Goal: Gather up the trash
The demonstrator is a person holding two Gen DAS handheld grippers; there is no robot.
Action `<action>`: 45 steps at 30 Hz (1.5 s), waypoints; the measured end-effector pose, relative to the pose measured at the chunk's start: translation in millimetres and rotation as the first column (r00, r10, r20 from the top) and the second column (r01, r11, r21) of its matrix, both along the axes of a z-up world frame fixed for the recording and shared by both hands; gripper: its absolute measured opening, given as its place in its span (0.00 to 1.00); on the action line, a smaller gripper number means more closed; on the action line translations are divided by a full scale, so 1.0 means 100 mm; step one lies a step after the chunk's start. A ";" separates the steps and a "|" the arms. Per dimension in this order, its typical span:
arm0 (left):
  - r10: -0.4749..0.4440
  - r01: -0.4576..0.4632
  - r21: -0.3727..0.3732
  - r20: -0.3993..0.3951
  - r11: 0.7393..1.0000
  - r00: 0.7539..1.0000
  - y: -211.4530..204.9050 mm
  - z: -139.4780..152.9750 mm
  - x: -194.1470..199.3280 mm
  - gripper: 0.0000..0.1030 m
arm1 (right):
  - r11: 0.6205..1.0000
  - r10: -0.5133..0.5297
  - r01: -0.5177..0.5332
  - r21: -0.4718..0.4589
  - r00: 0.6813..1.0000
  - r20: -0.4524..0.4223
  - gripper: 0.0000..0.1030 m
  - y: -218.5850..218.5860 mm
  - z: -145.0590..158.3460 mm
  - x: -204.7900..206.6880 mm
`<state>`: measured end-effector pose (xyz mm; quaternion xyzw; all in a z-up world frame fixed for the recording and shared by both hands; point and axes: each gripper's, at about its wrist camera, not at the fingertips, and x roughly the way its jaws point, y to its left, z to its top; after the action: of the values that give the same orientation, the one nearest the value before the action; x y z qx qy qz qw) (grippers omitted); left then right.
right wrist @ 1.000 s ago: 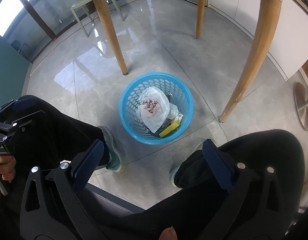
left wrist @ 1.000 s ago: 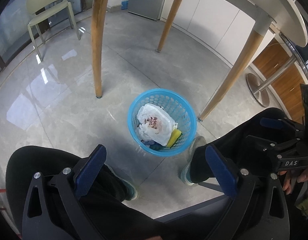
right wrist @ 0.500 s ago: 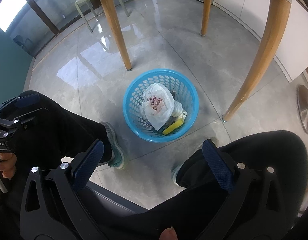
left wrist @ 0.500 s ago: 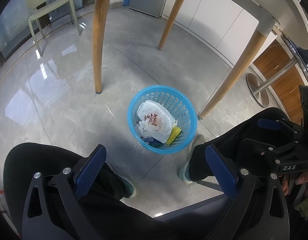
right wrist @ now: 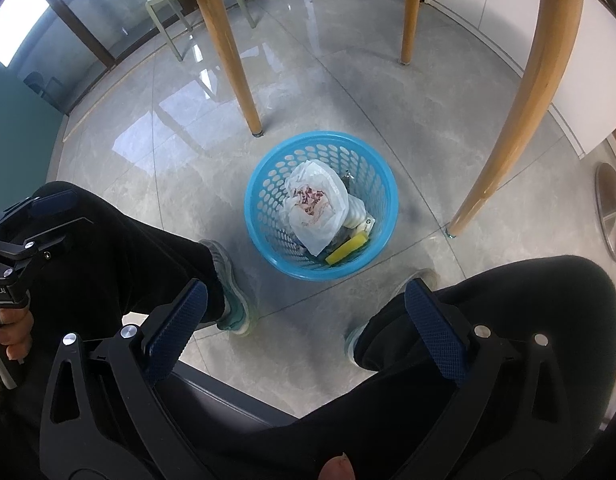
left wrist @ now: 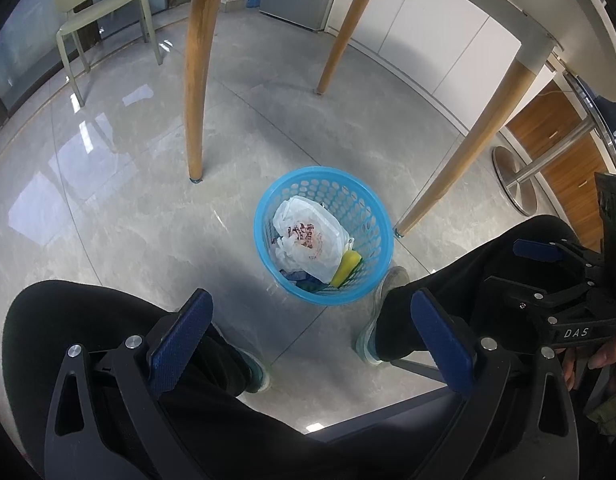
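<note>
A blue perforated trash basket [left wrist: 372, 216] [right wrist: 263, 216] stands on the grey tile floor between the table legs. Inside it lie a white plastic bag with red print [left wrist: 310, 240] [right wrist: 316, 206], a yellow sponge [left wrist: 346, 267] [right wrist: 347, 249] and some darker scraps. My left gripper [left wrist: 314, 338] is open and holds nothing, above the person's knees and short of the basket. My right gripper [right wrist: 303, 328] is open and holds nothing too, at about the same distance from the basket. Each gripper shows at the edge of the other's view.
Wooden table legs [left wrist: 195, 72] [left wrist: 464, 148] [right wrist: 227, 48] [right wrist: 508, 128] ring the basket under a white tabletop [left wrist: 548, 12]. The seated person's black-trousered legs and shoes [left wrist: 382, 312] [right wrist: 227, 280] flank it. A pale green chair [left wrist: 99, 12] stands far left, a metal stool base [left wrist: 516, 188] to the right.
Both grippers have tilted or lifted slightly, so the basket sits a little higher in each view. Both stay open, and the basket's contents look the same.
</note>
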<state>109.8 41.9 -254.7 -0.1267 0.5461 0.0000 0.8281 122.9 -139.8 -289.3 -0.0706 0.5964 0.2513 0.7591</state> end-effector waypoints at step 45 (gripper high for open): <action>-0.006 0.006 -0.005 -0.028 1.000 1.000 -0.02 -0.08 -0.03 0.94 | 1.000 -0.016 0.016 0.003 1.000 -0.019 0.92 -0.04 -0.05 0.04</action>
<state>106.8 39.8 -263.0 -0.1269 0.5582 -0.0021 0.8200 126.5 -143.4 -294.6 -0.0622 0.6036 0.2469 0.7556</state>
